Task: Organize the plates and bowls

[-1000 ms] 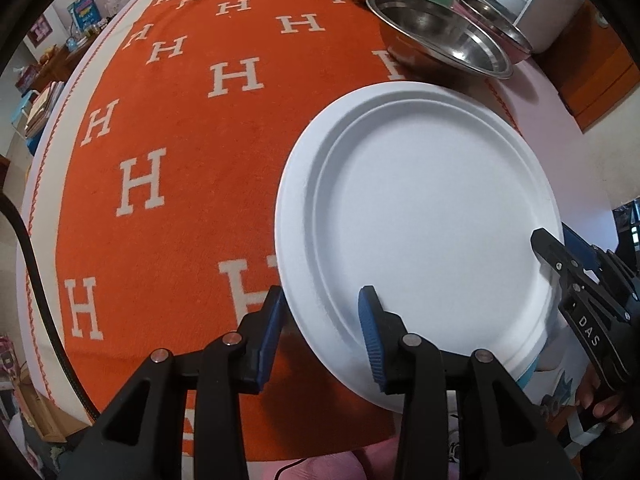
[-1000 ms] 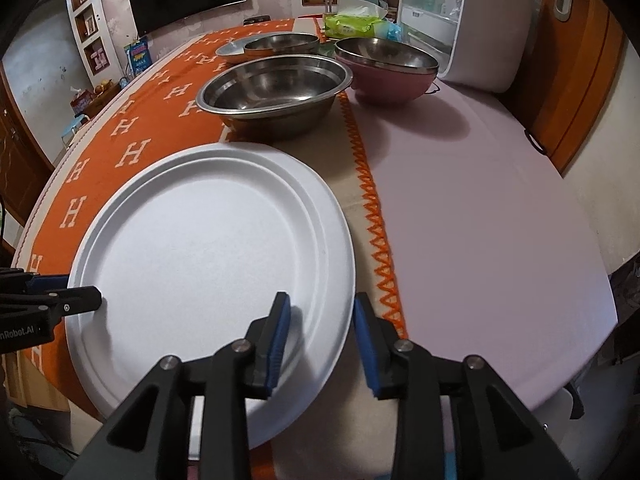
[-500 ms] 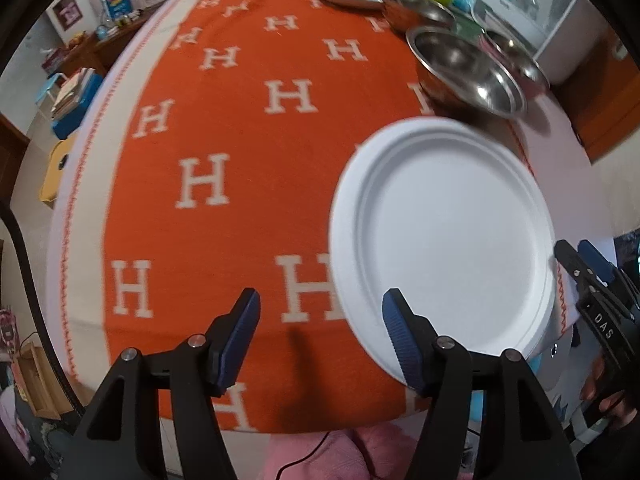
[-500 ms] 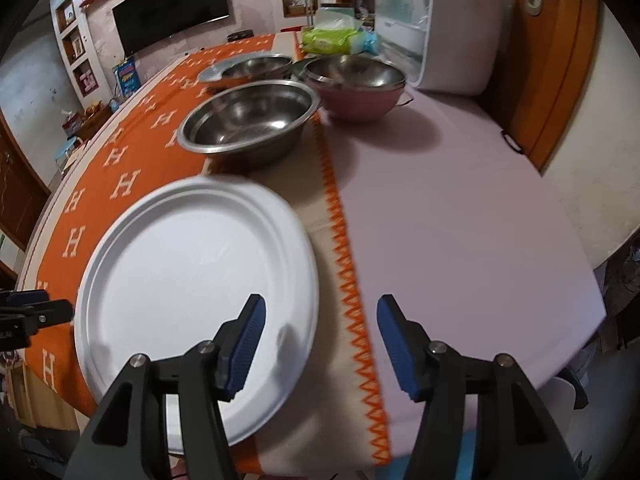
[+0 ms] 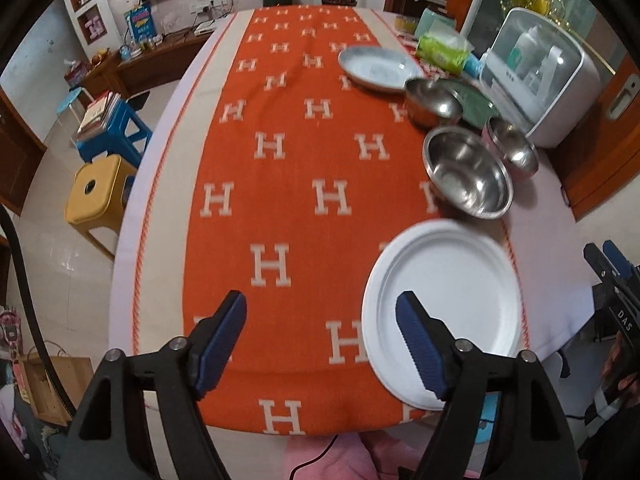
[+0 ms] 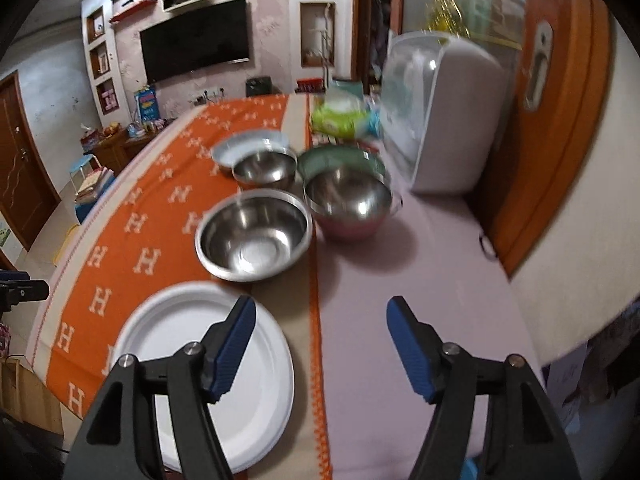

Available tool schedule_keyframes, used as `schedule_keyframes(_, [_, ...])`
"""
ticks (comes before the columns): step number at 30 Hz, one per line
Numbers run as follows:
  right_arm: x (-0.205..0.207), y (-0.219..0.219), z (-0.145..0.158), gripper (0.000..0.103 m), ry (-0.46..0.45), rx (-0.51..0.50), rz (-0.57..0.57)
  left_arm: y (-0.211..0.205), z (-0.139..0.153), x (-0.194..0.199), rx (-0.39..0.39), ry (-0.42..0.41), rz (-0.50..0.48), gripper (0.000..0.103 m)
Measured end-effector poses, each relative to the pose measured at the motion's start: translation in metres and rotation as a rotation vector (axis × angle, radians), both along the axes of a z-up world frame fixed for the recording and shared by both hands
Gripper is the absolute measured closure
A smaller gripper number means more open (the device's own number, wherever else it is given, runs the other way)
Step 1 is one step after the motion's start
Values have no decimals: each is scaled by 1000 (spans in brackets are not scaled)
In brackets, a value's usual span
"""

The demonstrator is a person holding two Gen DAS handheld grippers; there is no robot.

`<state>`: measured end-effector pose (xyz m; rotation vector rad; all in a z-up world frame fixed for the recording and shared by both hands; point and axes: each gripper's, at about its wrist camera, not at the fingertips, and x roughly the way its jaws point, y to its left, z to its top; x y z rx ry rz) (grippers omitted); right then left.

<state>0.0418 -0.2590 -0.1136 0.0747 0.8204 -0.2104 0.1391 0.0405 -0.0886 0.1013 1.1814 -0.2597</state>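
A long table under an orange cloth (image 5: 320,152) patterned with white H letters runs toward a wall-mounted television (image 6: 196,40). The white plate (image 5: 444,304) lies flat, face up, at the near right corner of the cloth; being round, it shows no long axis. Beyond it stand a steel bowl (image 5: 468,178), a pink-sided bowl (image 6: 348,204), another steel bowl (image 5: 434,100) and a pale oval dish (image 5: 376,68). The left gripper (image 5: 320,336) and right gripper (image 6: 320,340) hang above the plate, jaws spread after just opening, nothing between them.
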Motion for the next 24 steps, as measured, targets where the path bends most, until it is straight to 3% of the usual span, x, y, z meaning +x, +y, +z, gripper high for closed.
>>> schedule_keyframes(10, [66,-1,71,28,-51,-44,31,-16,64,63,47,-54,-88,23])
schedule_keyframes(16, [111,3,100,28,-77,-52,46,-22,96,122,-8,-36,-141,23])
schedule_keyframes(20, [144,9,111,28,-86,-66,43,-17,102,166,-83,41,-157,23])
schedule_keyframes(24, [178,11,117,28,-85,-53,36,-15,104,204,-83,43,-146,23])
